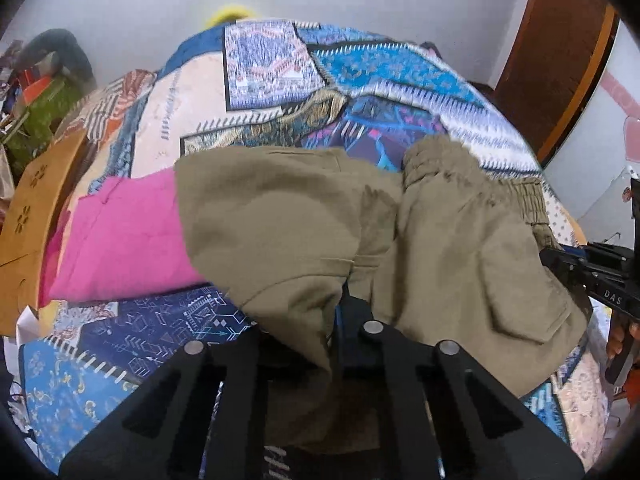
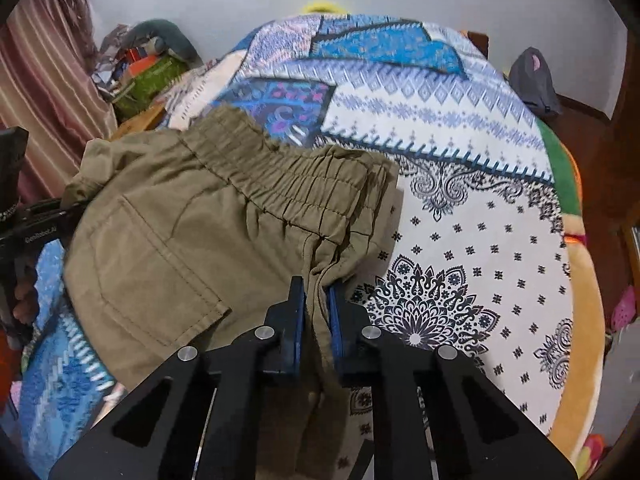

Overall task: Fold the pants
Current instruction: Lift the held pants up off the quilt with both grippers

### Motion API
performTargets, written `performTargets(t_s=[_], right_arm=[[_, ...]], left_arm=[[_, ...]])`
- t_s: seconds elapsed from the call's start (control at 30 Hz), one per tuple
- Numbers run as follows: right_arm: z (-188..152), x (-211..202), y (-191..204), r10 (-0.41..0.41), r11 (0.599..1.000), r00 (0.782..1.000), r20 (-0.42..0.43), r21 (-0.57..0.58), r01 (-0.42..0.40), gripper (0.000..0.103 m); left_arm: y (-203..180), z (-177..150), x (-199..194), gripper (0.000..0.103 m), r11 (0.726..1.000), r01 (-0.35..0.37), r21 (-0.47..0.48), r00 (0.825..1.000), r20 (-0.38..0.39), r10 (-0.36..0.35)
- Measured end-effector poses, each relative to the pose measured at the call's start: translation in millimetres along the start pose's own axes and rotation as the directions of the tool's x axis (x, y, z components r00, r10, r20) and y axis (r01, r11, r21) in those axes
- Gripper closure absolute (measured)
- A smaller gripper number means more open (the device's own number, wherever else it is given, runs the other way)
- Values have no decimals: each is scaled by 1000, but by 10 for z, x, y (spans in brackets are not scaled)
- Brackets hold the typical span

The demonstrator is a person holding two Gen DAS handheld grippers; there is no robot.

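Olive pants [image 2: 192, 240] lie bunched on the patchwork-covered bed [image 2: 460, 184], beside a pink cloth [image 1: 120, 236], with the right tool [image 2: 316, 312] clamped on a waistband fold and the left tool [image 1: 336, 320] clamped on a fabric fold.

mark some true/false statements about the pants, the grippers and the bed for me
1. The right gripper is shut on a fold of the khaki pants. True.
2. The pants are blue denim. False: they are khaki, with a gathered elastic waistband.
3. A pink cloth lies on the patchwork bedspread beside the pants. True.
4. The left gripper hangs open, clear of the pants. False: khaki fabric is bunched between its fingers, so it looks shut on the pants.
5. The pants lie on a bare wooden table. False: they rest on the bedspread.
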State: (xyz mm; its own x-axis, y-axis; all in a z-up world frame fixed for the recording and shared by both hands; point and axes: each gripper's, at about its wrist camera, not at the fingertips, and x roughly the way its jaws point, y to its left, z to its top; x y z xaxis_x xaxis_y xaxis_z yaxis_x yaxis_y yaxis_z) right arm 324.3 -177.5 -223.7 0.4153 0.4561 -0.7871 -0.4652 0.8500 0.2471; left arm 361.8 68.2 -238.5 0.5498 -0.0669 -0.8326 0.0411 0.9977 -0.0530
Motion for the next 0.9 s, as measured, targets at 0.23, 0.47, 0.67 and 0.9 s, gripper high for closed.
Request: performTargets(t_s=[0.23, 0.47, 0.67, 0.9], right_arm=[[134, -408, 219, -16, 998, 996, 85, -63, 22, 94], [324, -704, 492, -9, 993, 988, 155, -113, 27, 94], [567, -707, 806, -5, 987, 981, 196, -155, 36, 94], [932, -535, 1194, 22, 979, 974, 226, -201, 25, 94]], left_arm=[[-75, 39, -411, 95, 1000, 2, 29, 998, 59, -4], [-20, 48, -867, 96, 999, -25, 40, 991, 130, 20], [228, 152, -1136, 96, 998, -55, 17, 981, 188, 50], [702, 285, -1283, 96, 994, -109, -26, 968, 225, 112]])
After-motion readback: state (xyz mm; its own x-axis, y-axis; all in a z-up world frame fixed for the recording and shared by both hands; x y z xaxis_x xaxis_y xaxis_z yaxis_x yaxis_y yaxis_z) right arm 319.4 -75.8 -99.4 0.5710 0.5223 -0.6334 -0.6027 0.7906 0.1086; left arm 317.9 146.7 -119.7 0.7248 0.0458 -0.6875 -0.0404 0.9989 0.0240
